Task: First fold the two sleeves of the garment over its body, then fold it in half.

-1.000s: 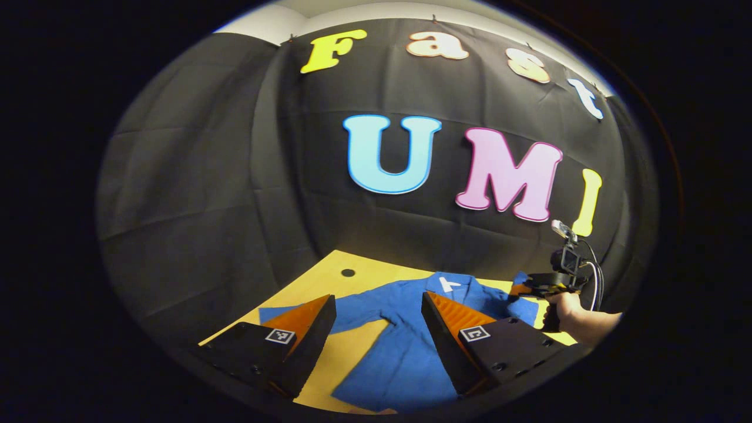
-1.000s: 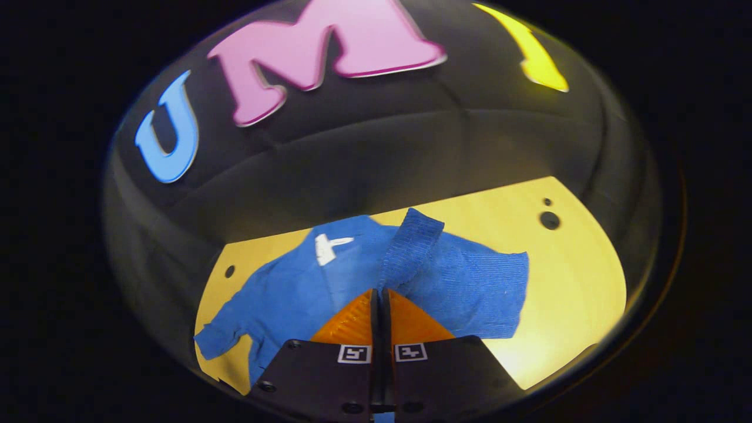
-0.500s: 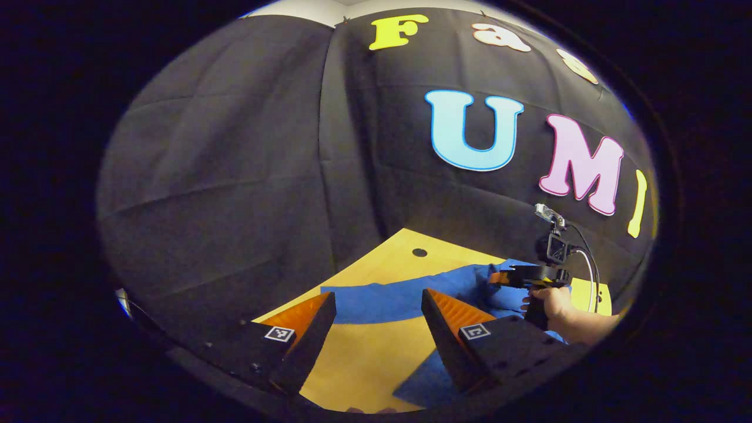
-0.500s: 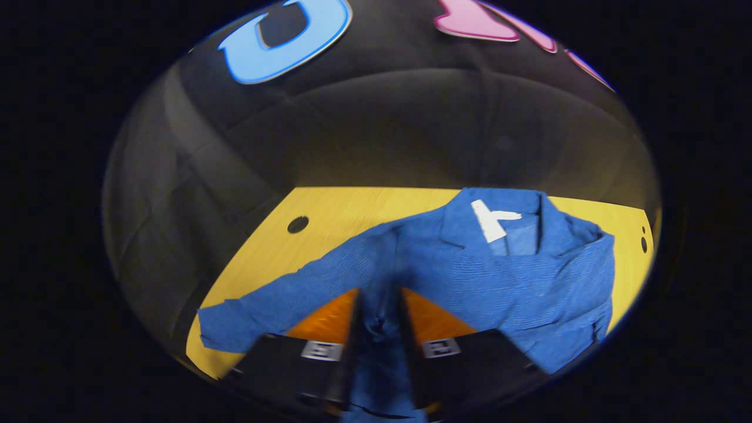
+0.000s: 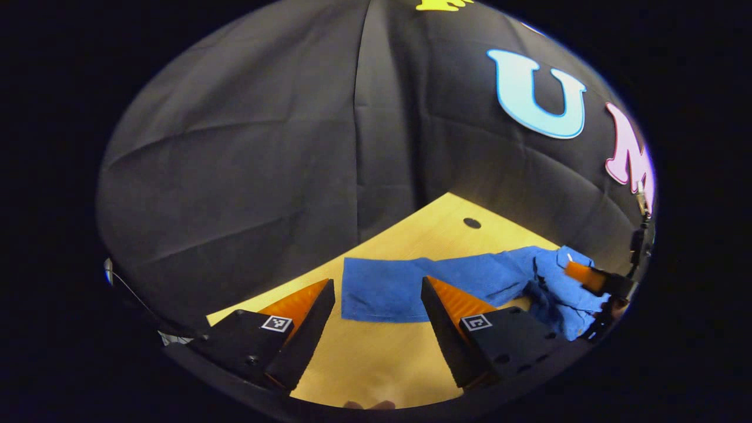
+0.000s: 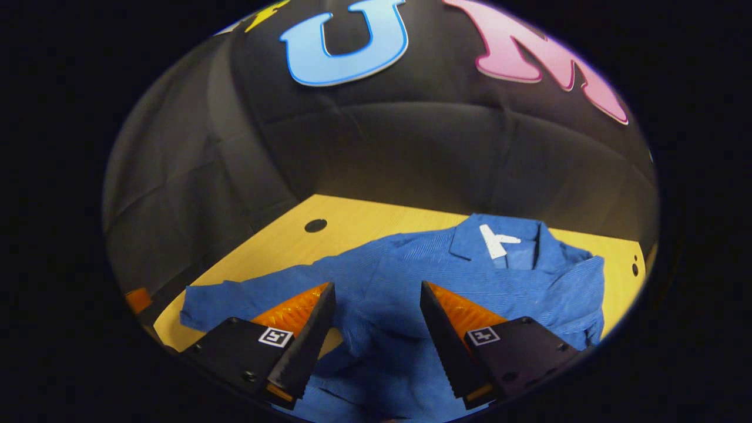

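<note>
A blue shirt (image 6: 411,276) with a white collar label (image 6: 496,241) lies flat on the yellow wooden table (image 6: 346,226). One sleeve (image 6: 578,294) lies folded over the body on the right of the right gripper view. The other sleeve (image 5: 393,288) stretches out straight, its cuff just beyond my left gripper (image 5: 376,282), which is open above the table with nothing between its fingers. My right gripper (image 6: 376,286) is open over the shirt's body, holding nothing. It also appears at the far right of the left gripper view as the right gripper (image 5: 587,277) over the bunched cloth.
A round hole (image 5: 472,223) is cut in the table near its far corner, and more small holes (image 6: 634,268) sit by the right edge. The black booth wall stands close behind the table. Bare wood (image 5: 364,364) lies in front of the outstretched sleeve.
The right gripper was shut on a sleeve, carried it over the body, then opened and let it go. The left gripper swung left until the outstretched sleeve's cuff came before it.
</note>
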Demonstrator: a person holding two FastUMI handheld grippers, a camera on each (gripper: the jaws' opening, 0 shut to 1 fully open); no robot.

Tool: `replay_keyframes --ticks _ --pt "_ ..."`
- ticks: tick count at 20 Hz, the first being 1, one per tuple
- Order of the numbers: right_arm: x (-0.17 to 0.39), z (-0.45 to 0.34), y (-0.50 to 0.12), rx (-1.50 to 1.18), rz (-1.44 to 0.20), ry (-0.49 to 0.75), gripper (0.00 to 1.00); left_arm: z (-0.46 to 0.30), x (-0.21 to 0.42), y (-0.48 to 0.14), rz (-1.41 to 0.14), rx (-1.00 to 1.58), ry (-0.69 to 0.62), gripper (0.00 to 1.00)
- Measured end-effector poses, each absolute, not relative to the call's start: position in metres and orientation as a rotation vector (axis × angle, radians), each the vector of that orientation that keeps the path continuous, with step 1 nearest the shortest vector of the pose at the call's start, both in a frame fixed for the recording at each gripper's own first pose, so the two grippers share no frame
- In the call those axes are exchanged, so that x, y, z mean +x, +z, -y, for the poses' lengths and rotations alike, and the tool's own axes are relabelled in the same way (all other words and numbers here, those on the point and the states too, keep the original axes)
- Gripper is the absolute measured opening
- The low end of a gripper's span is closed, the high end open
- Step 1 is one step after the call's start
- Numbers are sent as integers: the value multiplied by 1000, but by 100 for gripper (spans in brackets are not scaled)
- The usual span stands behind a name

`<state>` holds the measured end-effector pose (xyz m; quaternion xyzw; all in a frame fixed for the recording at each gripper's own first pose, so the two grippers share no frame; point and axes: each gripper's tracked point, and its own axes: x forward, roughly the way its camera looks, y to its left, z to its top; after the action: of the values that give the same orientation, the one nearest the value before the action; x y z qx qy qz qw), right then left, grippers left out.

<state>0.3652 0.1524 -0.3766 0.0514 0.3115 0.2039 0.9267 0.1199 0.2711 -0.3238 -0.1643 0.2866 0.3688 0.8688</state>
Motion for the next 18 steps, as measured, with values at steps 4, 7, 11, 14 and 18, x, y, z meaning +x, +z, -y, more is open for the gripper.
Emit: replay_keyframes --ticks 4,7,11,14,18 --pt "345 -118 -333 160 -494 385 93 -296 128 -371 -709 -412 811 87" --pt "331 -90 -314 142 -421 358 95 -299 131 -392 -785 -403 825 87" --pt "322 -68 -305 119 -382 355 95 -297 143 -412 -844 -348 860 87" --pt "315 -56 -303 120 -391 356 96 -293 143 -407 -859 -345 832 83" --pt "308 -42 -308 163 -412 330 96 -286 162 -405 -902 -329 740 52"
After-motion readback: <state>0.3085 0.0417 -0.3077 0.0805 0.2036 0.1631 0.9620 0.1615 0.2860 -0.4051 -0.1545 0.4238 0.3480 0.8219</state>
